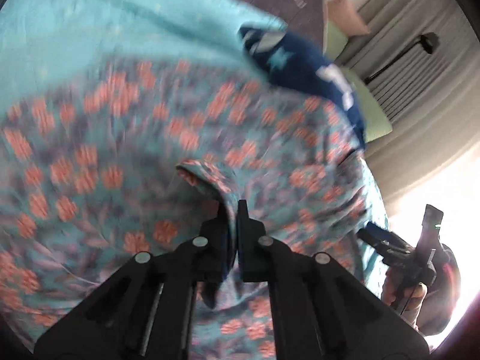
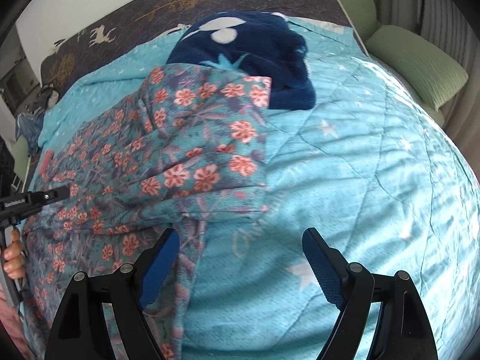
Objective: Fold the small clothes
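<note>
A teal floral garment point(image 2: 186, 150) with orange-pink flowers lies partly folded on a light blue quilt point(image 2: 360, 165). It fills the blurred left wrist view point(image 1: 150, 150). My left gripper point(image 1: 232, 210) is shut on a fold of this garment; its body shows at the left edge of the right wrist view point(image 2: 39, 198). My right gripper point(image 2: 240, 237) is open and empty, low over the quilt just right of the garment's edge. It also shows in the left wrist view point(image 1: 387, 240).
A dark blue fleece item point(image 2: 255, 57) with white shapes lies at the garment's far end. A dark deer-print bedspread point(image 2: 180, 0) lies beyond. Green pillows point(image 2: 420, 63) sit at the right by grey curtains point(image 1: 405, 60).
</note>
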### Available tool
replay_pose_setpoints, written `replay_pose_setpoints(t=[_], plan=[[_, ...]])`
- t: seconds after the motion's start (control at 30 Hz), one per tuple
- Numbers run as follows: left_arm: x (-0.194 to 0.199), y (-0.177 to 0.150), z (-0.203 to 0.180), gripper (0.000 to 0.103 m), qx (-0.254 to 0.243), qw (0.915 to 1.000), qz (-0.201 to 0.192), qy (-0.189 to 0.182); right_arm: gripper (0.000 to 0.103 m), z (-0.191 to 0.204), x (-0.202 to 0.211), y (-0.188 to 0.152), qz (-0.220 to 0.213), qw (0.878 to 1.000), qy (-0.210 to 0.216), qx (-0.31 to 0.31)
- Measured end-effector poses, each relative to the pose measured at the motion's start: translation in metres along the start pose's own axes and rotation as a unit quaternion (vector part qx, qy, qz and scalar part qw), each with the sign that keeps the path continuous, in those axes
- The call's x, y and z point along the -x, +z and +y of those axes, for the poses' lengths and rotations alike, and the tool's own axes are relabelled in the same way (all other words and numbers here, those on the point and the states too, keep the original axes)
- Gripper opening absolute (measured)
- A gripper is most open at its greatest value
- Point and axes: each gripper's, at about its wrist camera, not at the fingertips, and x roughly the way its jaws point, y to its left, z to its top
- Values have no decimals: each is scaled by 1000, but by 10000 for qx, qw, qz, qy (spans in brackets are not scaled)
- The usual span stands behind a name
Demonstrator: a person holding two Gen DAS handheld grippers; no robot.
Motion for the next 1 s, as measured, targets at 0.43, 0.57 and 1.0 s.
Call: replay_pose_setpoints(t=[0.43, 0.57, 1.0], plan=[[126, 29, 67, 6, 245, 9870, -1357, 829, 86, 39, -13, 13, -53, 9976, -46, 695], [107, 8, 93, 6, 548, 9878, -1084, 977, 86, 52, -21, 14, 16, 9964, -38, 846], [100, -19, 125, 6, 1070, 9843, -958, 1022, 86, 52, -21, 15, 65, 9969, 24, 789]])
